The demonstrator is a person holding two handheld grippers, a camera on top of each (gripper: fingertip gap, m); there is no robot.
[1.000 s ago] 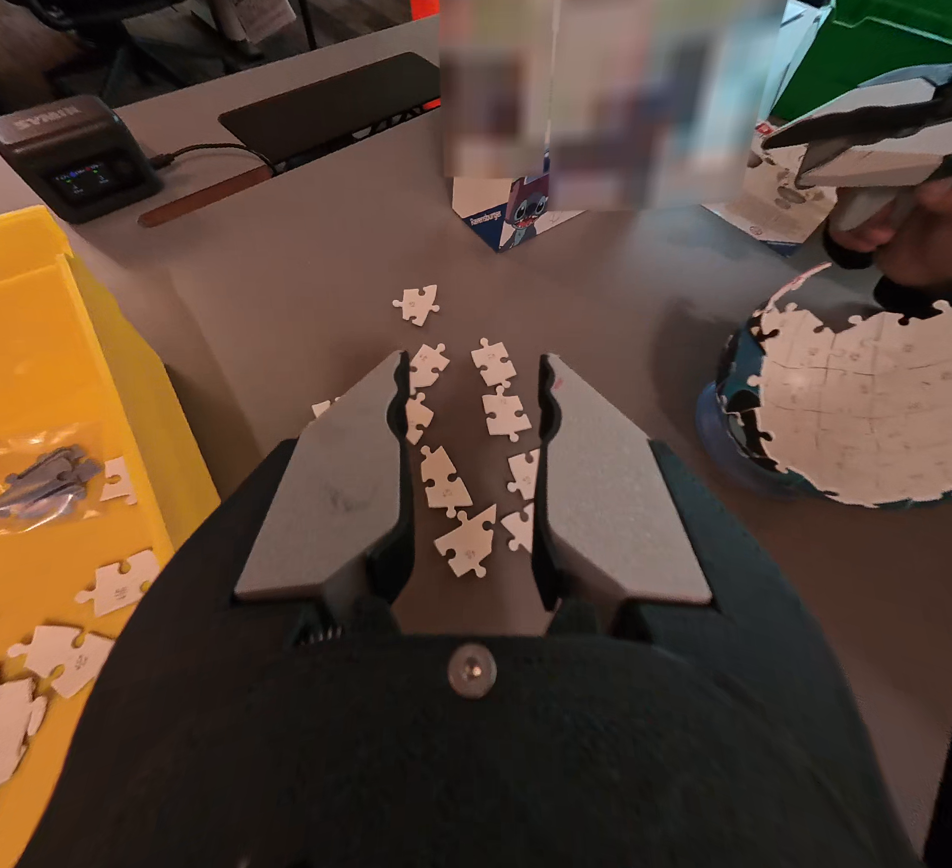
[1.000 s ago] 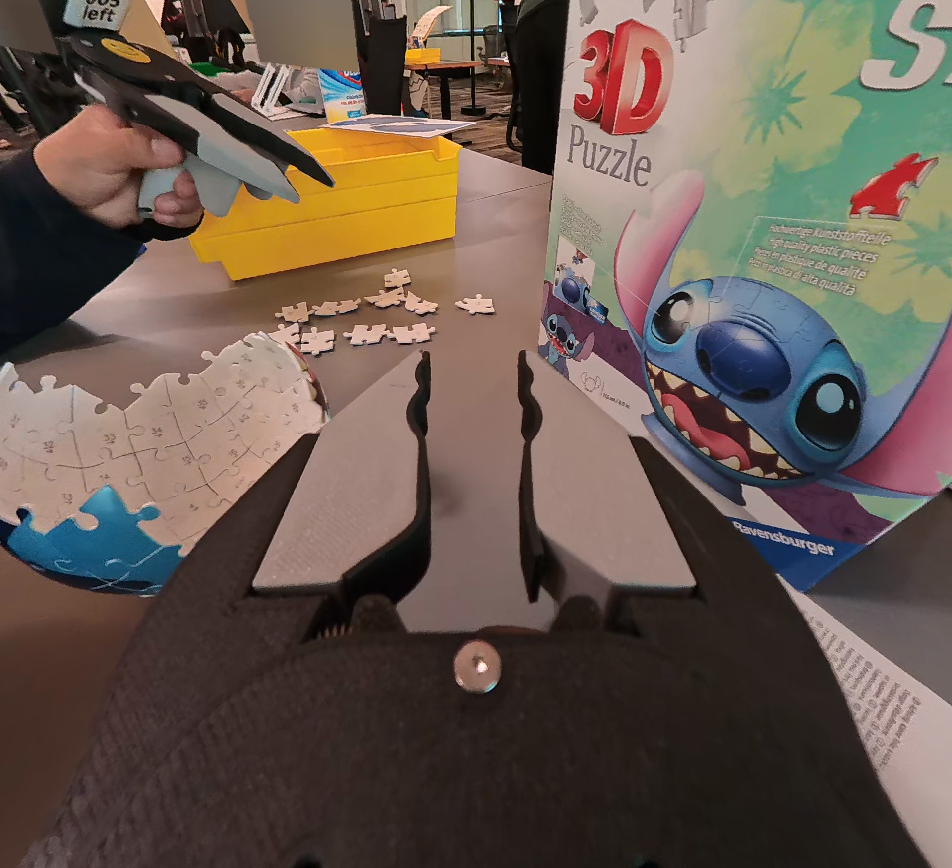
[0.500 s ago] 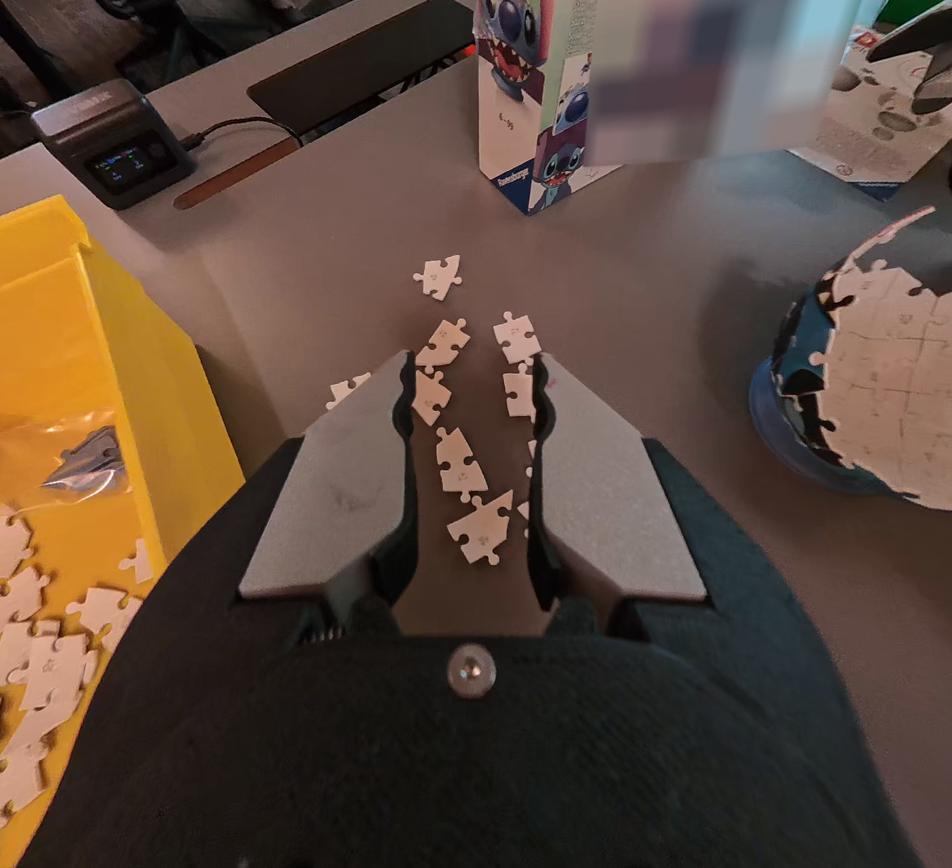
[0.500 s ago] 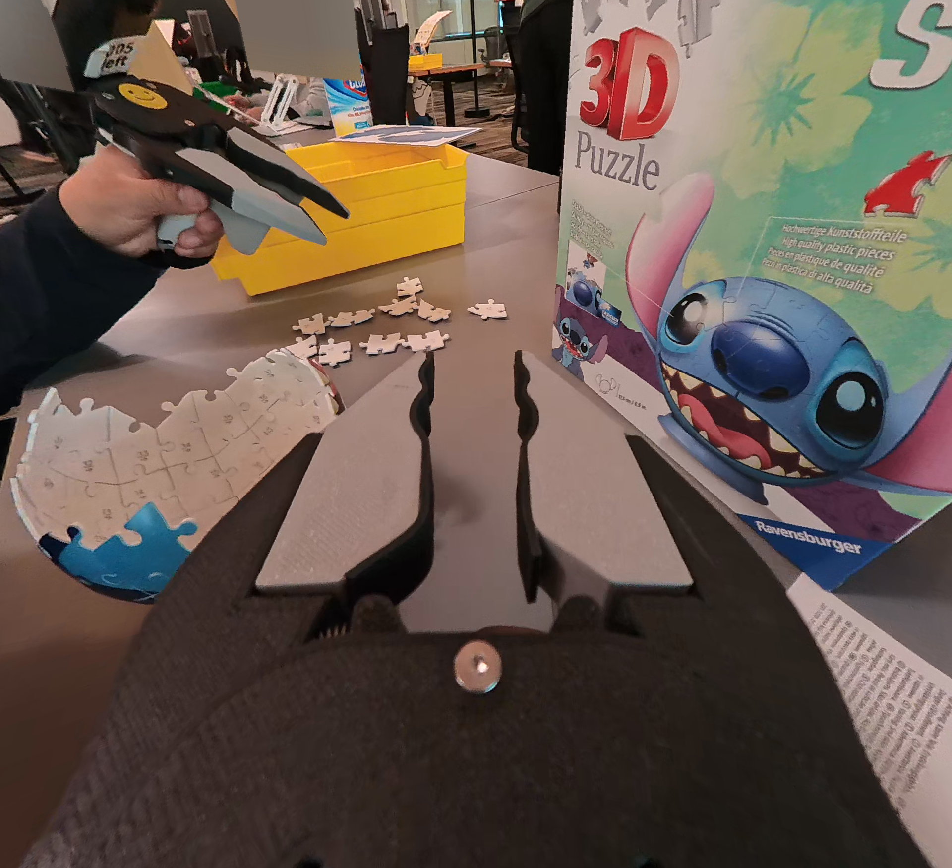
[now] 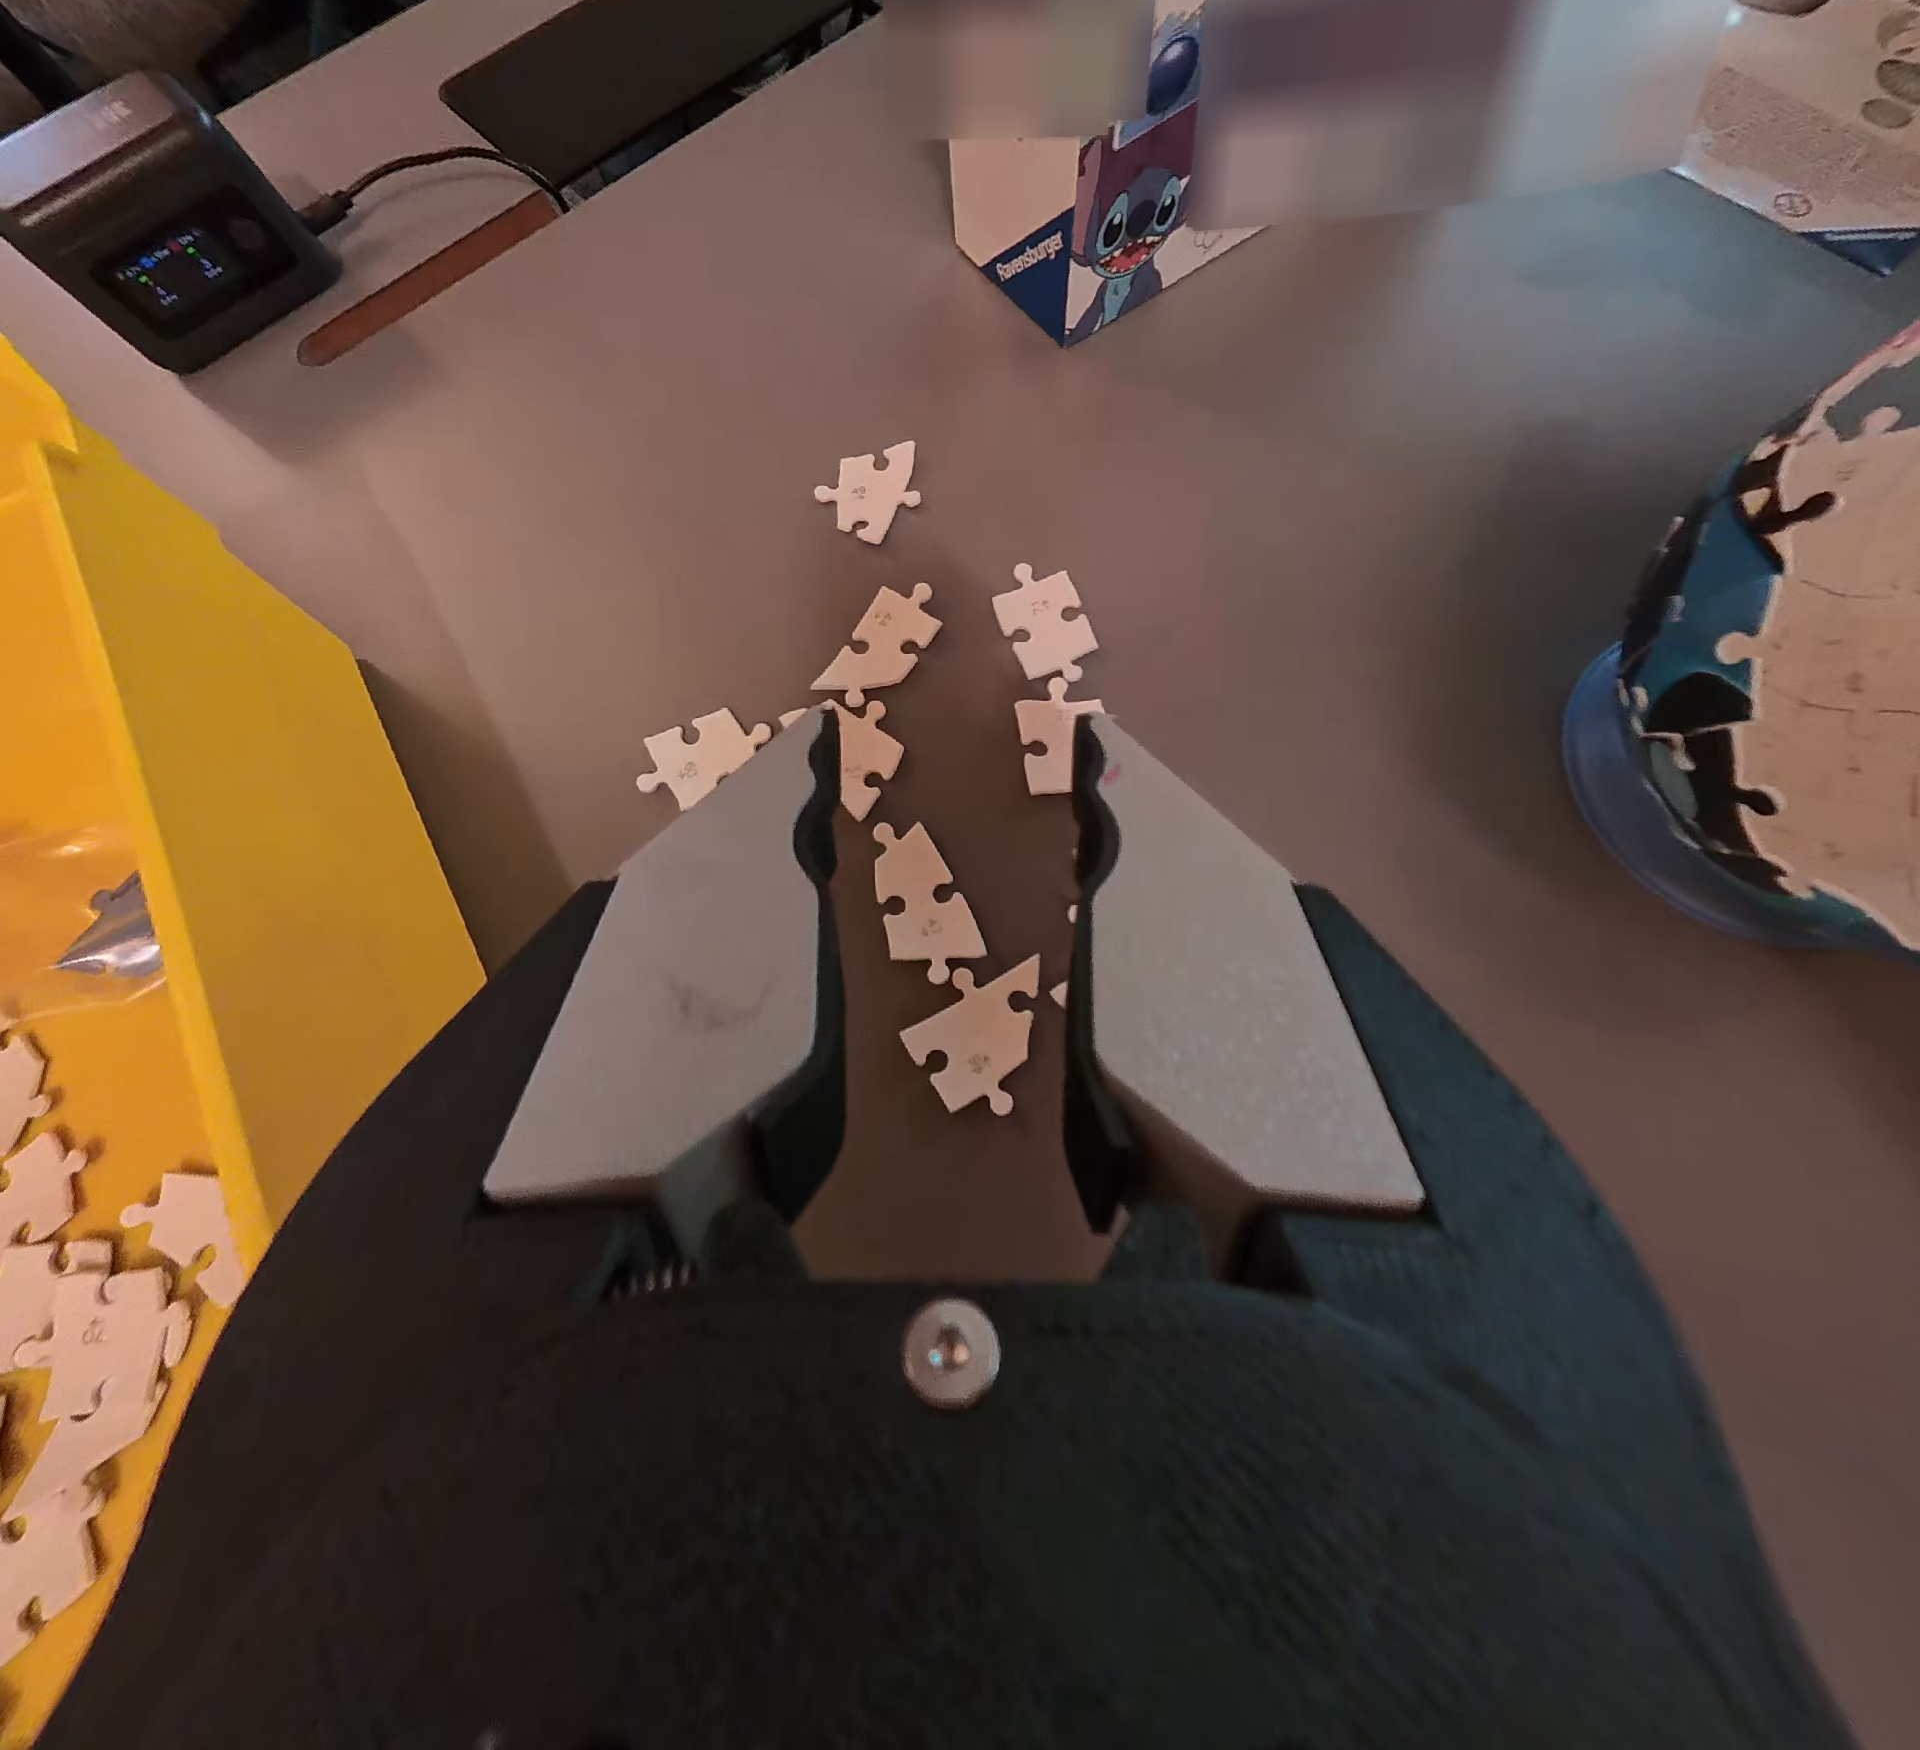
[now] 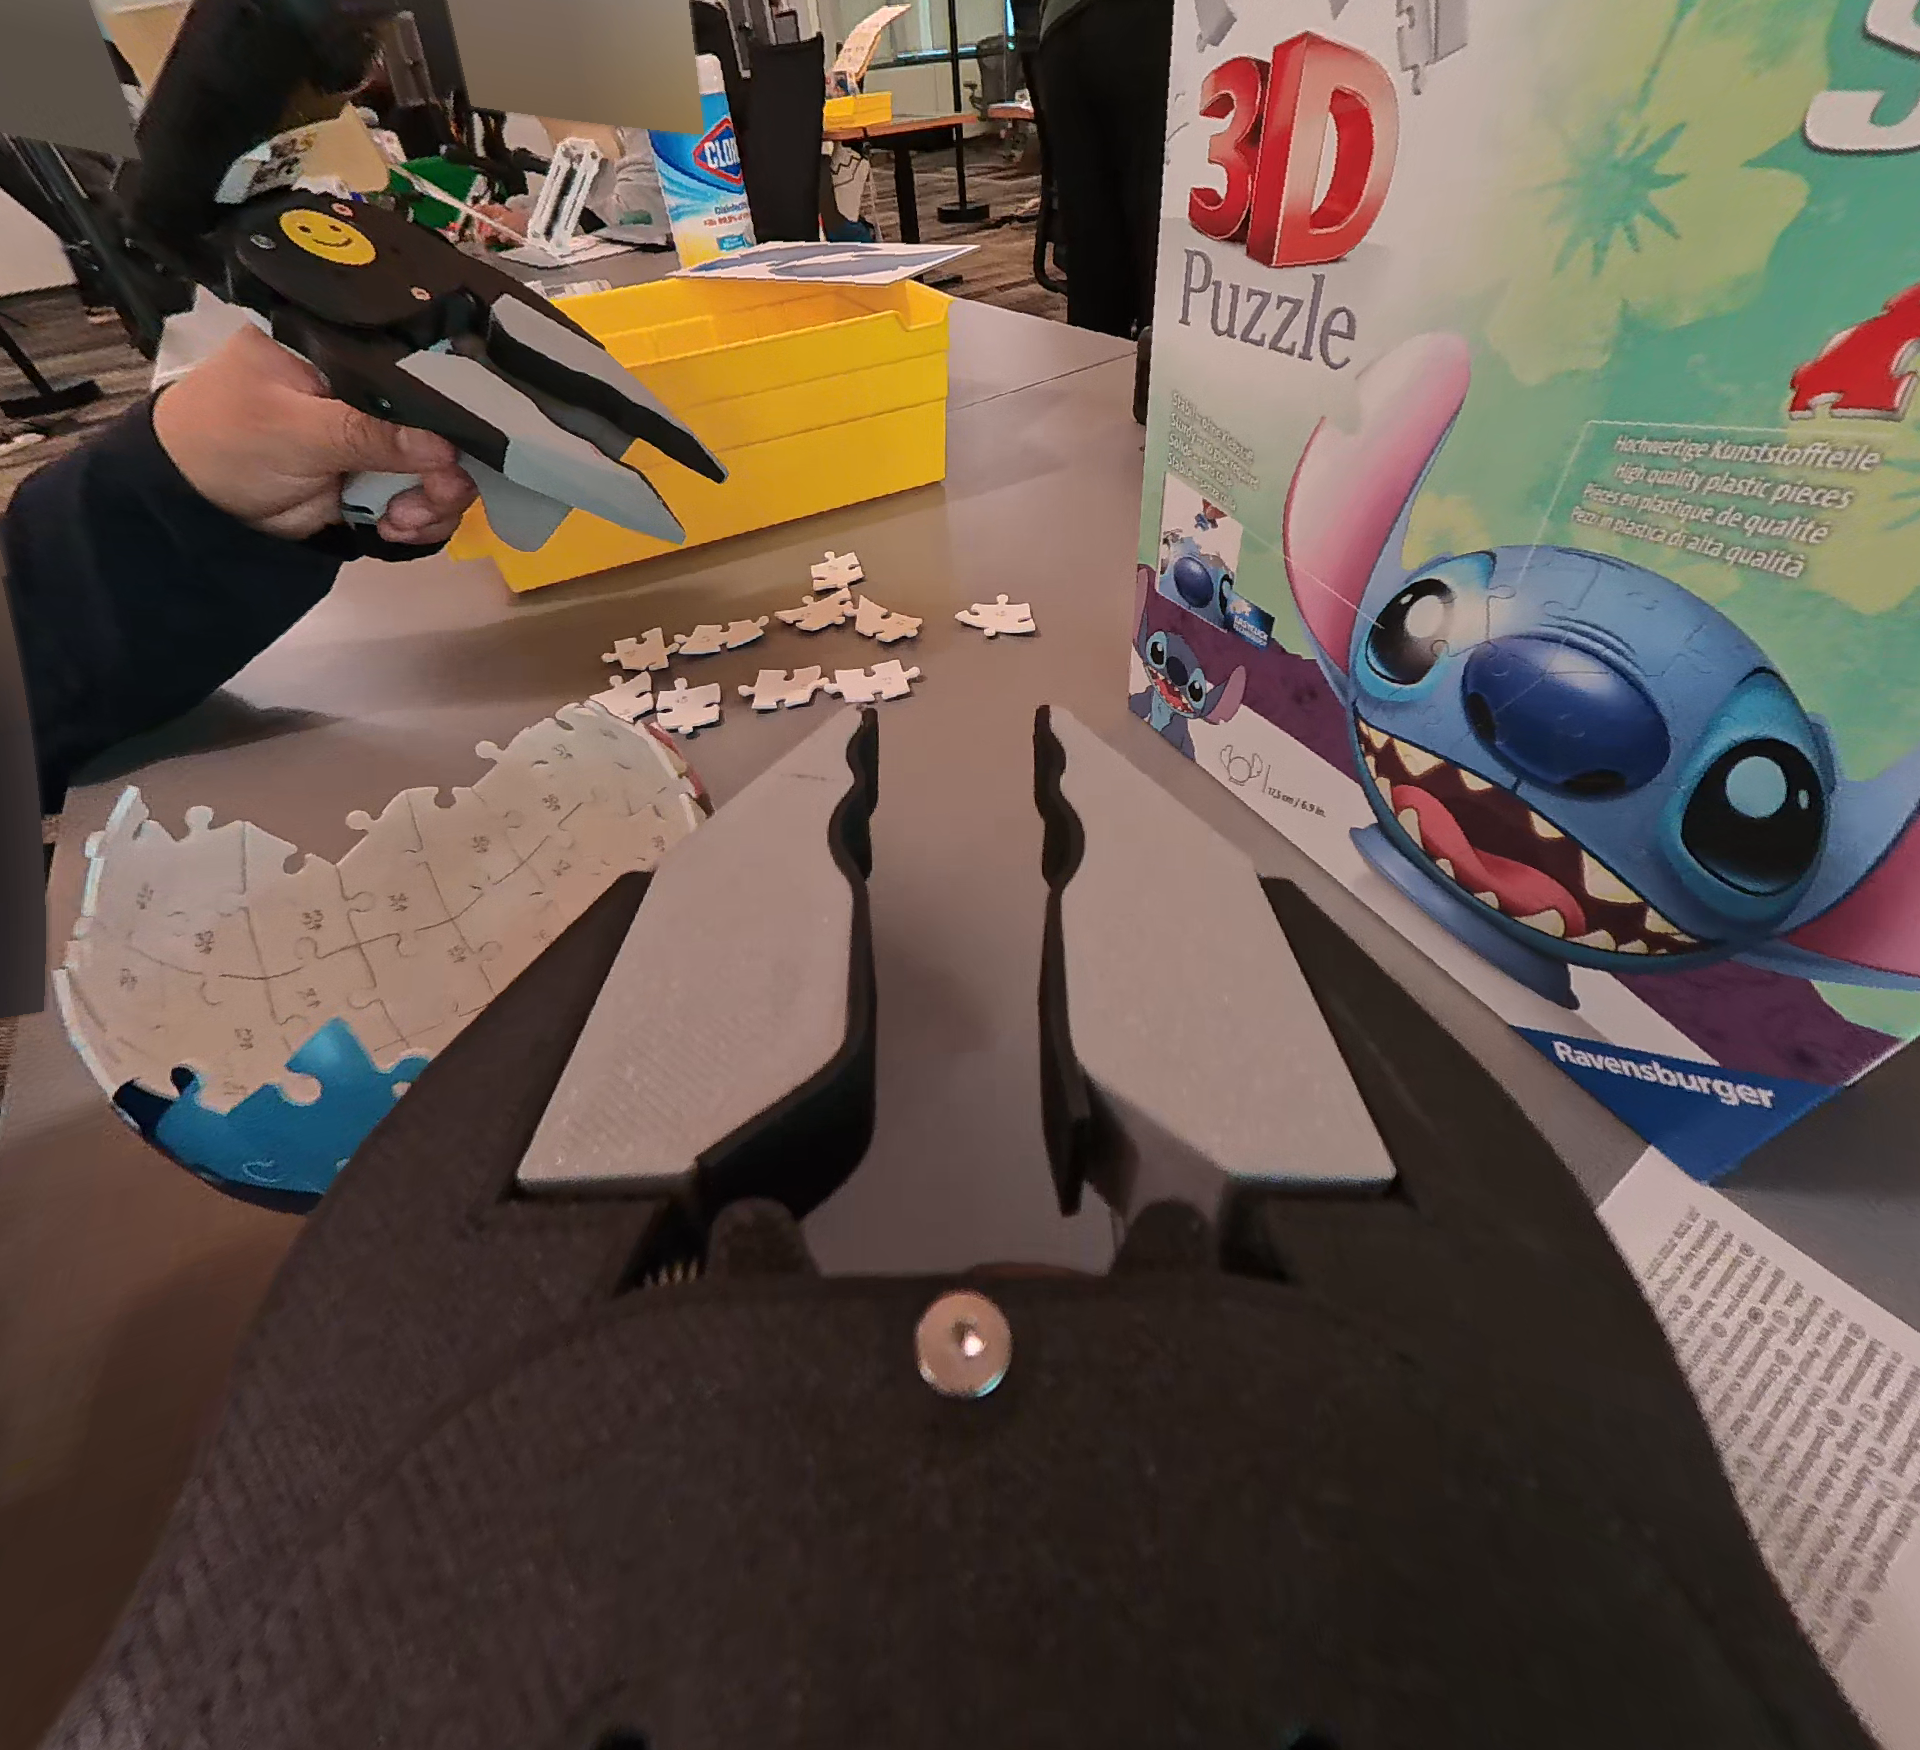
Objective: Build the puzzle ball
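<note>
The half-built puzzle ball, white inside and blue outside, sits on a blue stand at the right of the left wrist view. It also shows at the lower left of the right wrist view. Several loose white puzzle pieces lie face down on the grey table, also seen in the right wrist view. My left gripper is open and empty, hovering just above these pieces. It shows from the side in the right wrist view. My right gripper is open and empty, to the right of the ball.
A yellow bin with more pieces stands left of the loose pieces, also seen in the right wrist view. The puzzle box stands upright at the right. An instruction sheet lies by it. A dark device sits at the far left. The left gripper's tips are roughly 25 cm from the right gripper's. The dark device is about 35 cm from my left fingertips and 45 cm from my right.
My left gripper has dropped lower and closer over the loose pieces, tilting down. The right gripper has barely moved.
</note>
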